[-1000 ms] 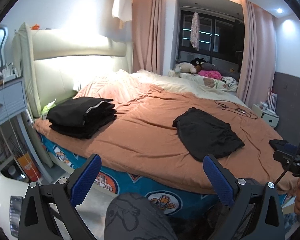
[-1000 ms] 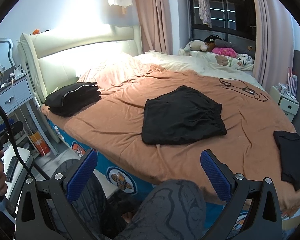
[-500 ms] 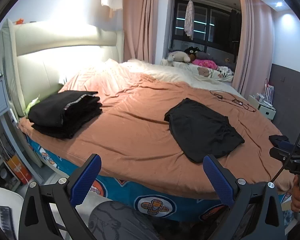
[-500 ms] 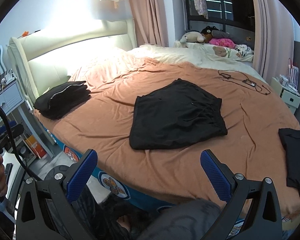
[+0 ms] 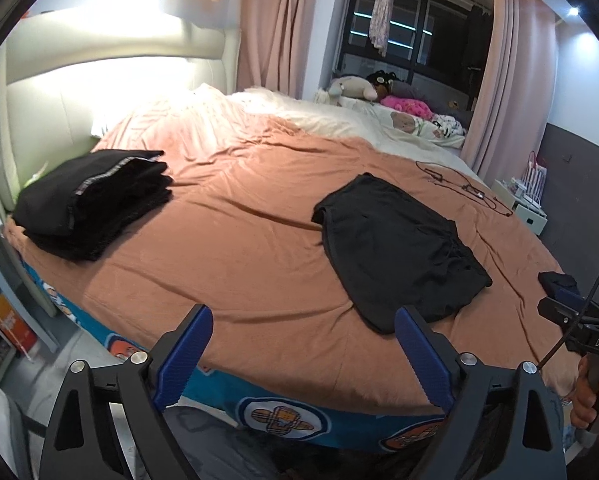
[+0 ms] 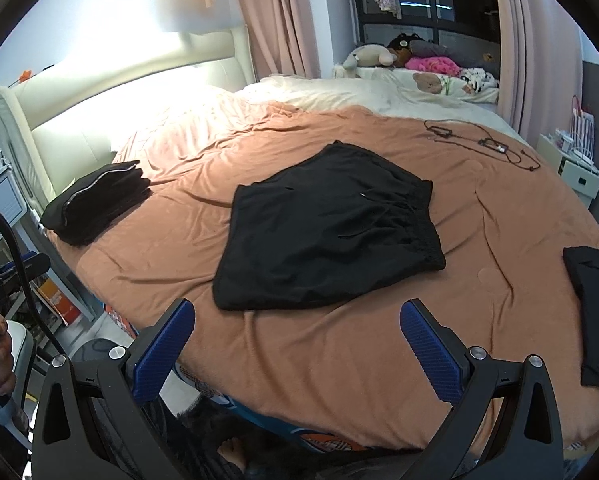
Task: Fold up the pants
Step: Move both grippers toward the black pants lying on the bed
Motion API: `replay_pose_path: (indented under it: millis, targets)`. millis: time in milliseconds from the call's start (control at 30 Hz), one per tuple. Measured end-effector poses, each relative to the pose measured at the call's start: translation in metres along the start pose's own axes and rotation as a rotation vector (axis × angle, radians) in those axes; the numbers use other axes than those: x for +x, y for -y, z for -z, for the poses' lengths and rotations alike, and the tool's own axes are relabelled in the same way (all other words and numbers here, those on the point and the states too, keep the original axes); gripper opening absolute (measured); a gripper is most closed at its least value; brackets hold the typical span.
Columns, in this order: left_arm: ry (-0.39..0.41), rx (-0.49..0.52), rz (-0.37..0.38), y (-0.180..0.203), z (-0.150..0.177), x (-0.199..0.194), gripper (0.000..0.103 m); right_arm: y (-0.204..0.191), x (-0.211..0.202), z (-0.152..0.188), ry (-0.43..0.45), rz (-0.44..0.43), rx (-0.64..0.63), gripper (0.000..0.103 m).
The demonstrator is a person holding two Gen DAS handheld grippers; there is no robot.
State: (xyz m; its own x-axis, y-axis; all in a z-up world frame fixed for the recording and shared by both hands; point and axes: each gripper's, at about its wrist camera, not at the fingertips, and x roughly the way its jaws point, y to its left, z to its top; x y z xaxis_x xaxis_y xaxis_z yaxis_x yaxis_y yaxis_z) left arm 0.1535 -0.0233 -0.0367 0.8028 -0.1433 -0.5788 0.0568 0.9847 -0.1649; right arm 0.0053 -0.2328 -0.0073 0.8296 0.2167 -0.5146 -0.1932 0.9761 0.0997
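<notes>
Black pants (image 6: pixel 331 224) lie flat mid-bed on the orange blanket (image 6: pixel 379 340), untouched. Left gripper (image 5: pixel 303 356): fingers spread, just been narrowing slightly, nothing between them. Right gripper (image 6: pixel 299 348): fingers spread, empty, short of the pants' near edge.

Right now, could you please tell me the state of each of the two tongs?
Left tongs: open, jaws have just been closing a little, nothing between them.
Right tongs: open, holding nothing.
</notes>
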Motion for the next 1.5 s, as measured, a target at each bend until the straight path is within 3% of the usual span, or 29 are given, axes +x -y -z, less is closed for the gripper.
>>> replay_pose_path:
  millis: [167,600,933,1267,1500]
  targets:
    - [-0.048,0.006,0.025,0.012,-0.004,0.029,0.091,0.020,0.020,-0.007,-0.023,-0.012,0.057,0.103]
    - [-0.268,-0.111,0.164,0.022,-0.002,0.114,0.072,0.074,0.064,-0.018,-0.066,-0.022,0.192,0.103]
    - [-0.445,-0.258,0.258,0.030,0.013,0.173,0.070,0.106,0.093,-0.025,-0.102,-0.033,0.254,0.097]
    - [-0.552,-0.371,0.315,0.032,0.019,0.208,0.065,0.130,0.119,-0.025,-0.126,-0.062,0.334,0.096]
    - [-0.614,-0.443,0.361,0.030,0.021,0.231,0.063,0.151,0.135,-0.027,-0.134,-0.085,0.406,0.089]
